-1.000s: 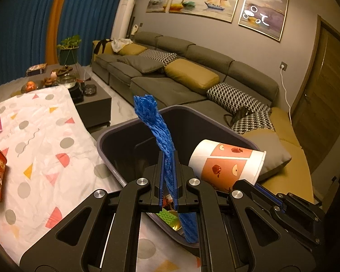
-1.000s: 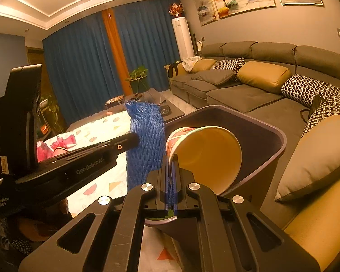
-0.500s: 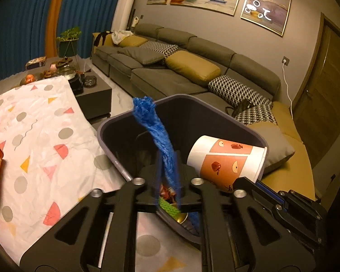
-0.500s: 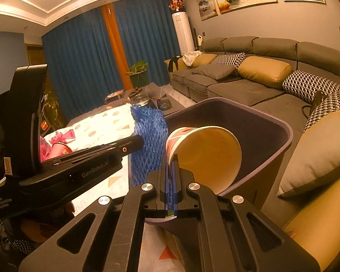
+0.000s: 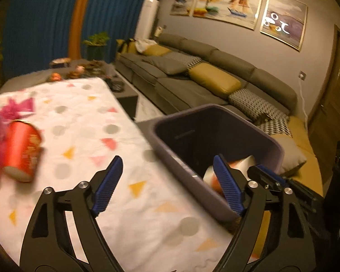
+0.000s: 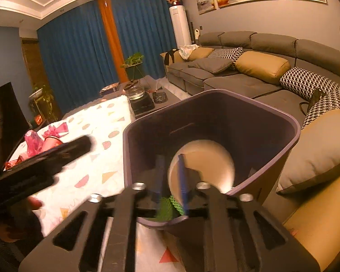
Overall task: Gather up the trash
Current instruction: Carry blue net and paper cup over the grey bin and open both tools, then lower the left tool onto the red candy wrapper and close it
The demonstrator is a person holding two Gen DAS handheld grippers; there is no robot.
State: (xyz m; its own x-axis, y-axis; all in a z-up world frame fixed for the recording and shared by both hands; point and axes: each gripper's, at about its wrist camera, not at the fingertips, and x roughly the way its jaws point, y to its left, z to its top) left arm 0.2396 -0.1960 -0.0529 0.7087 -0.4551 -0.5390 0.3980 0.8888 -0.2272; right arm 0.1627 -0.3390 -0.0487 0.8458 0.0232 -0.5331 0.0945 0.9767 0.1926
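A grey sofa (image 6: 249,83) with cushions fills the right, blue curtains (image 6: 79,52) upper left, paintings (image 5: 217,6) above.

A table holds everything here, covered by a white cloth (image 5: 83,122) with grey dots and little orange and pink triangles. A red can (image 5: 22,149) lies on its side on the cloth (it looks blurry), and some pink crinkly wrapping (image 6: 37,139) is right beside it. The dark bin (image 5: 217,140) sits at the cloth's edge.
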